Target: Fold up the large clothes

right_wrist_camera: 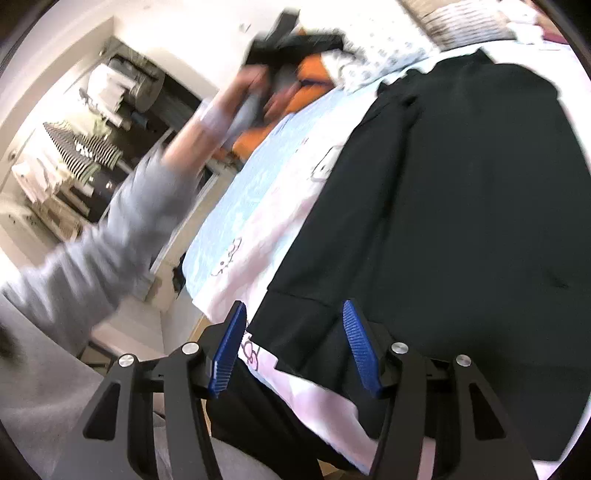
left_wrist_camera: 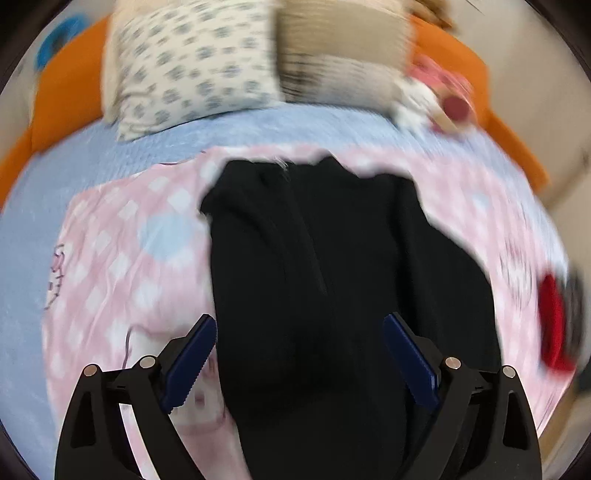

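A large black garment [left_wrist_camera: 332, 266] lies spread on a pink patterned blanket [left_wrist_camera: 122, 266] on the bed. My left gripper [left_wrist_camera: 299, 354] is open and empty, held above the garment's near part. In the right wrist view the same black garment [right_wrist_camera: 461, 206] fills the right side, its ribbed hem near the bed's edge. My right gripper [right_wrist_camera: 295, 347] is open and empty, its fingers straddling the hem's corner from above. The left gripper [right_wrist_camera: 284, 33] shows blurred at the top, held up in the person's hand over the bed's far end.
A light blue bedspread [left_wrist_camera: 33, 236] lies under the blanket. A patterned pillow [left_wrist_camera: 192, 62] and a beige striped pillow [left_wrist_camera: 343, 55] lie at the orange headboard [left_wrist_camera: 66, 92], with a plush toy [left_wrist_camera: 436, 96]. A red object [left_wrist_camera: 554, 321] sits right. An open wardrobe [right_wrist_camera: 85, 140] stands left.
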Tool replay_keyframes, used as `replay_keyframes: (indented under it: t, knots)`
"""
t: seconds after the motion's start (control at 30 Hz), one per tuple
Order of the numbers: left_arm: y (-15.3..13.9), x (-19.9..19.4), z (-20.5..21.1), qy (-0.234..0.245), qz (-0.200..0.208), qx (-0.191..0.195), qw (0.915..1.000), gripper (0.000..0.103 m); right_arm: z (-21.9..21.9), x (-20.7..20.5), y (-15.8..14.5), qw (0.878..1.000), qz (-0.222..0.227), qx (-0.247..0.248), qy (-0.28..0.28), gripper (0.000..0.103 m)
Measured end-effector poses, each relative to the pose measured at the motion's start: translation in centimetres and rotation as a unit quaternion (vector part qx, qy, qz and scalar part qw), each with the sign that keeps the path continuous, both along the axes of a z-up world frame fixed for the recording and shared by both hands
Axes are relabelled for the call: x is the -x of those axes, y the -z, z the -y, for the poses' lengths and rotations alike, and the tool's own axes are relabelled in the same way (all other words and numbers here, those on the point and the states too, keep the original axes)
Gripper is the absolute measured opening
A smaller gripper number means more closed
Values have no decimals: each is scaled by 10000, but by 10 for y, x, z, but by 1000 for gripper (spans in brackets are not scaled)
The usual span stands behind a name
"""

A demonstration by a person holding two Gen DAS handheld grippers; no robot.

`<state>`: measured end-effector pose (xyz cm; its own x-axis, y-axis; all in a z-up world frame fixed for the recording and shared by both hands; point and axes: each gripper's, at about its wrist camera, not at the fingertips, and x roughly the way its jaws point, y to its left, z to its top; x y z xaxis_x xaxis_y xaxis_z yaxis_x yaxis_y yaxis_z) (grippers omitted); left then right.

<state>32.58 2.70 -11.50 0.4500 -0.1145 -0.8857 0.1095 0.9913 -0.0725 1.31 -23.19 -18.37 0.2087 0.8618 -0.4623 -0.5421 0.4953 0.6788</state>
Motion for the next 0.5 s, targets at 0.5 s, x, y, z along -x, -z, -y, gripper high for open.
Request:
replay_keyframes:
  t: [0.5]
  knots:
    - [67, 256, 253, 3600, -207, -1255, 9243, 93, 163, -15, -23, 9729, -214, 723, 2187, 56]
